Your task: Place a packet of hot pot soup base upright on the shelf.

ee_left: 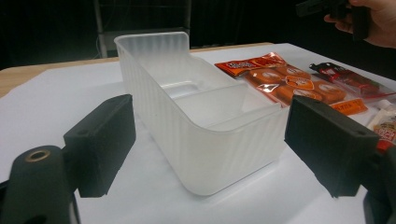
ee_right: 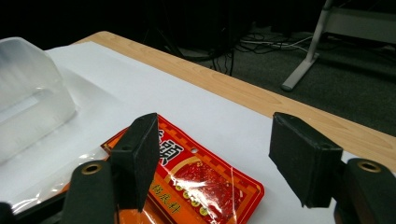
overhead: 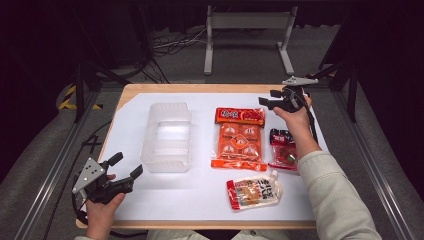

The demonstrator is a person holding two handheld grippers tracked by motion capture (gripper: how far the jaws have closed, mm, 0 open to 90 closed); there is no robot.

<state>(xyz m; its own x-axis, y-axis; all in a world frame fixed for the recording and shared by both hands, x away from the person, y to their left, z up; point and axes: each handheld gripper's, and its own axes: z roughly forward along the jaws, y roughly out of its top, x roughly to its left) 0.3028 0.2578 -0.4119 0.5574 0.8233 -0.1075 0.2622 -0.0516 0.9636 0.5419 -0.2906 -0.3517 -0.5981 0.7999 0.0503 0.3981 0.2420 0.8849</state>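
I am holding both grippers, left [overhead: 126,167] and right [overhead: 266,97], jaws apart and empty, the right hovering above the orange pack [overhead: 238,137] lying beside the bin [overhead: 166,137]: probably light, crinkly, slippery; best pinched at its flat header.

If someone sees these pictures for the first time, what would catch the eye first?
Probably the big orange pack at the middle of the white sheet, the brightest thing there. Next, the clear tub just left of it, empty. Then the two open grippers: the left gripper low beside the tub, the right gripper above the pack's far end.
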